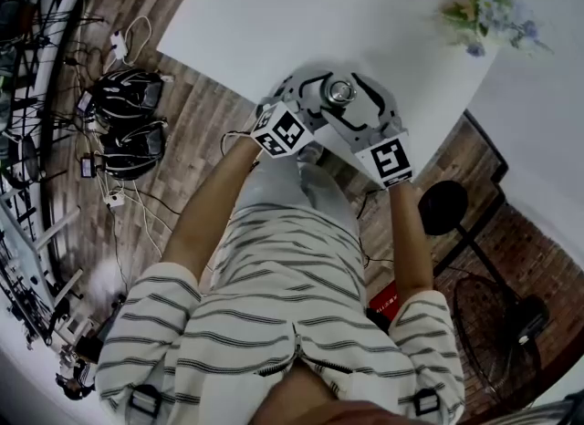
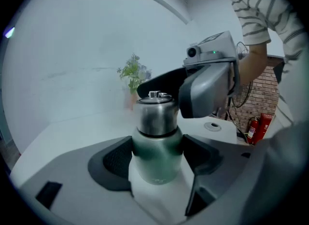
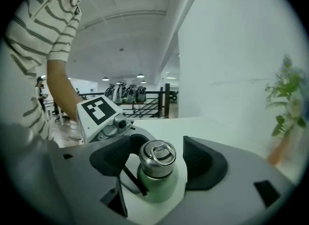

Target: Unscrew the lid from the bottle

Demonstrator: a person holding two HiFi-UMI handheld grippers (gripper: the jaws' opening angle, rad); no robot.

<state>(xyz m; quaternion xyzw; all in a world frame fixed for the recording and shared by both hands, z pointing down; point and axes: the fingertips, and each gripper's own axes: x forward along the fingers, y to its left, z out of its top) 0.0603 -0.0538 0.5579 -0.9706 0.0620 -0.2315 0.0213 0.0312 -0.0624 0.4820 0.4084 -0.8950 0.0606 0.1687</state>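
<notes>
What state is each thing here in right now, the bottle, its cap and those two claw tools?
Bottle: upright on the white table, clamped at its green body.
Lid: on the bottle, not yet off.
Left gripper: shut on the bottle.
Right gripper: open, jaws on either side of the lid, not gripping it.

a white table (image 1: 274, 13) stands on a floor (image 1: 201, 140) of grey-brown wooden planks. at its far corner is a small plant (image 1: 488, 8) with pale flowers, in front of a plain white wall (image 3: 231, 50). beside the table, two black helmet-like things (image 1: 128, 95) and loose cables (image 1: 128, 36) lie on the floor. a red fire extinguisher (image 2: 264, 124) stands by a brick wall (image 2: 264, 93). far behind are a dark railing (image 3: 145, 102) and round ceiling lights (image 3: 140, 76).
</notes>
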